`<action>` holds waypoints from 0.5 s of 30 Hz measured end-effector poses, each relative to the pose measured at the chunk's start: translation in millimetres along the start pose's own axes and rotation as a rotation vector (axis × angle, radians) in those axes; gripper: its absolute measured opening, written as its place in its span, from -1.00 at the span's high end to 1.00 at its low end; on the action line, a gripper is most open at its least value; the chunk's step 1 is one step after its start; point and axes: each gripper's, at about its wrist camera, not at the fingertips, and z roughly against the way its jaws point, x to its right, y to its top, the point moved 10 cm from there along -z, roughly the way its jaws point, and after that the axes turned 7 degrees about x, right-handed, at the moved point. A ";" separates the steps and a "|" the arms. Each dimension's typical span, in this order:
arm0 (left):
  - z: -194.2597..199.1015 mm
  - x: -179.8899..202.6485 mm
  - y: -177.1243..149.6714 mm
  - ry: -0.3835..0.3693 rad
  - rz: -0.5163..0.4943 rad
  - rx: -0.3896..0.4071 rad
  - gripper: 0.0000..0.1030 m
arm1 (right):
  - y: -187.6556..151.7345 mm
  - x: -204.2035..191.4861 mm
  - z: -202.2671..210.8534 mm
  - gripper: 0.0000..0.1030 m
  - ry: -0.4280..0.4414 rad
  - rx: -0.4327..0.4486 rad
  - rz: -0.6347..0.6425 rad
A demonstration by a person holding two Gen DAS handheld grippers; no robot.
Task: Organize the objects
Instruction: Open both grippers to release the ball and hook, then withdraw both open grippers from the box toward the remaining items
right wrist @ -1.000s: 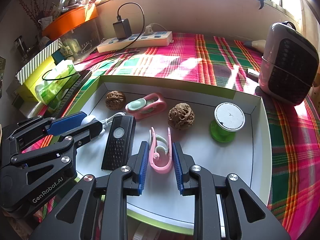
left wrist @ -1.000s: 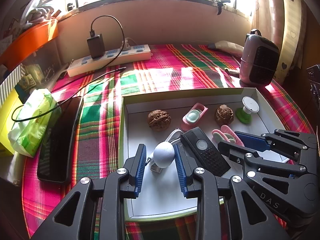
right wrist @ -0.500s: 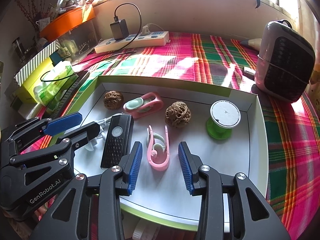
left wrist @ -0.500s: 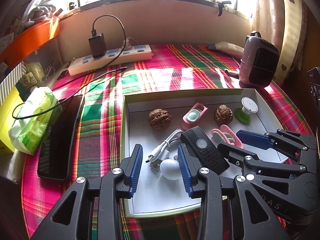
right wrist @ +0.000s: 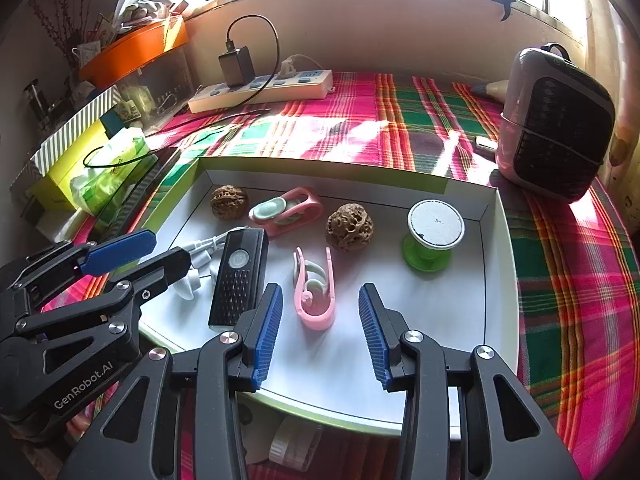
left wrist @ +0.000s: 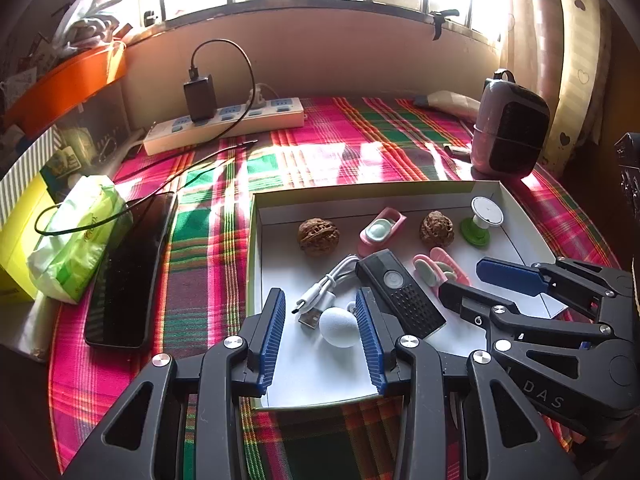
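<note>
A white tray with a green rim (left wrist: 253,248) holds two walnuts (left wrist: 319,236) (left wrist: 437,229), a pink-and-mint case (left wrist: 380,230), a black remote (left wrist: 400,294), a green-and-white spool (left wrist: 480,220) and a white cable (left wrist: 328,288). The cable's round white plug (left wrist: 339,327) rests on the tray floor between the fingers of my left gripper (left wrist: 319,295). The jaws are open, with the plug close to the right pad. My right gripper (right wrist: 320,290) is open around a pink clip (right wrist: 316,292) lying flat, apart from both pads.
A plaid cloth covers the table. A black phone (left wrist: 128,264), a green tissue pack (left wrist: 76,236) and a yellow box (left wrist: 16,232) lie left of the tray. A power strip (left wrist: 224,124) sits at the back, and a small heater (left wrist: 508,132) at the back right.
My left gripper opened and released the white plug, which now lies lower on the tray floor. My right gripper opened off the pink clip, leaving it flat in the tray.
</note>
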 end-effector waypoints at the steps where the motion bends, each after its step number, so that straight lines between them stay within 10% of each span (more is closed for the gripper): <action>1: 1.9 0.4 0.1 0.000 0.001 0.003 0.32 | -0.1 0.0 1.9 0.19 0.000 0.003 -0.002; 15: 27.2 4.6 -8.4 -0.006 0.009 0.022 0.32 | -7.0 -2.4 26.0 0.18 -0.009 0.034 -0.014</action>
